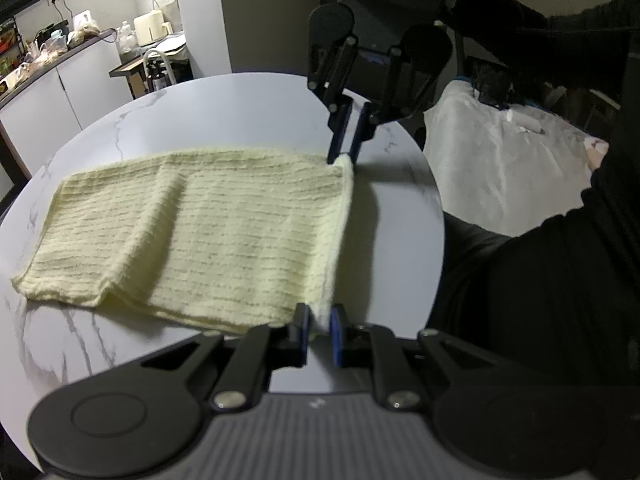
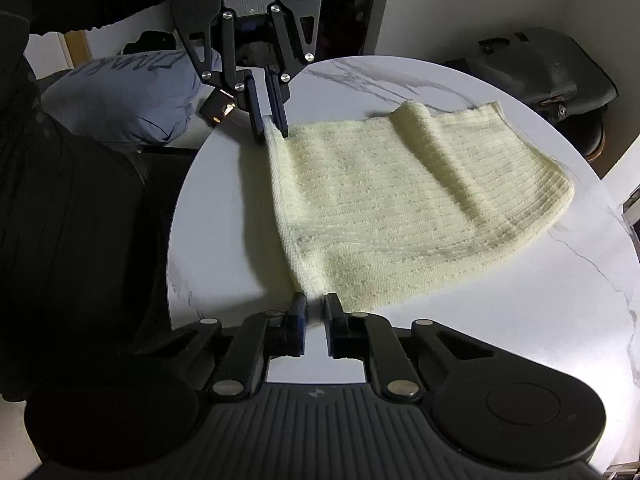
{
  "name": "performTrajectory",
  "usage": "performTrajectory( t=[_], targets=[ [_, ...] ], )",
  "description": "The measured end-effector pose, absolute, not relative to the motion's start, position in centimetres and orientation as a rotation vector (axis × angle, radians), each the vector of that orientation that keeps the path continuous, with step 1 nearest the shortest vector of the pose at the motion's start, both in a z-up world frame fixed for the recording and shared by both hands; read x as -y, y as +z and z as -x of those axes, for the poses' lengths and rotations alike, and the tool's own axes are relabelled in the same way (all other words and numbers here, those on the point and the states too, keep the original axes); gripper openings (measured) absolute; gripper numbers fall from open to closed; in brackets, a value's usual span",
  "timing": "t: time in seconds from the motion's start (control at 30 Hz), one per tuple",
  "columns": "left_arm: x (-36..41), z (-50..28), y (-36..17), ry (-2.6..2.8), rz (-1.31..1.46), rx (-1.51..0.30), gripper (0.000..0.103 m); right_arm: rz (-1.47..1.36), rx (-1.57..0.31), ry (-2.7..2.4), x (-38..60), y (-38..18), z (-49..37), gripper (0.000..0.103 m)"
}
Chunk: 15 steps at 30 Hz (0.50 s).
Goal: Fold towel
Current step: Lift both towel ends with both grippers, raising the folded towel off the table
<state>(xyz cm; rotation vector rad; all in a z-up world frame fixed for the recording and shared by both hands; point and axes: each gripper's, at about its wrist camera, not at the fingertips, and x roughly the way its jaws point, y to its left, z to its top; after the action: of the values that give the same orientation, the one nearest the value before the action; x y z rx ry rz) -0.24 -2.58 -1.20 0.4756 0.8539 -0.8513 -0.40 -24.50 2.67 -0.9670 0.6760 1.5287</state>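
A pale yellow ribbed towel [image 1: 192, 224] lies on a round white marble table [image 1: 248, 92]; it also shows in the right wrist view [image 2: 400, 208]. My left gripper [image 1: 320, 318] is shut on one corner of the towel's near edge. My right gripper [image 1: 346, 152] is shut on the other corner of the same edge. In the right wrist view my right gripper [image 2: 314, 306] pinches its corner and the left gripper [image 2: 270, 126] holds the far one. The held edge is stretched between them, lifted a little off the table. The far end of the towel has a raised fold [image 2: 416, 120].
A kitchen counter [image 1: 60, 52] with appliances stands behind the table. A white-covered seat [image 1: 504, 160] is beside the table. A grey-blue cushion [image 2: 132, 92] and a dark bag [image 2: 552, 68] sit beyond the table [image 2: 520, 320] edge. The person's dark clothing [image 1: 560, 280] is close.
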Motion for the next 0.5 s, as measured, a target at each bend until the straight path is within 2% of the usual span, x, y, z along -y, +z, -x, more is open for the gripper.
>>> performTrajectory(
  t=[0.27,0.5],
  targets=[
    [2.7,0.2,-0.7,-0.87,-0.491,-0.842,0.011,1.024,-0.656,1.526,24.7,3.4,1.5,0.007],
    [2.4,0.7,1.8,-0.86,-0.519,-0.814,0.011,1.034,-0.599,1.548,25.2,6.3,3.1,0.007]
  ],
)
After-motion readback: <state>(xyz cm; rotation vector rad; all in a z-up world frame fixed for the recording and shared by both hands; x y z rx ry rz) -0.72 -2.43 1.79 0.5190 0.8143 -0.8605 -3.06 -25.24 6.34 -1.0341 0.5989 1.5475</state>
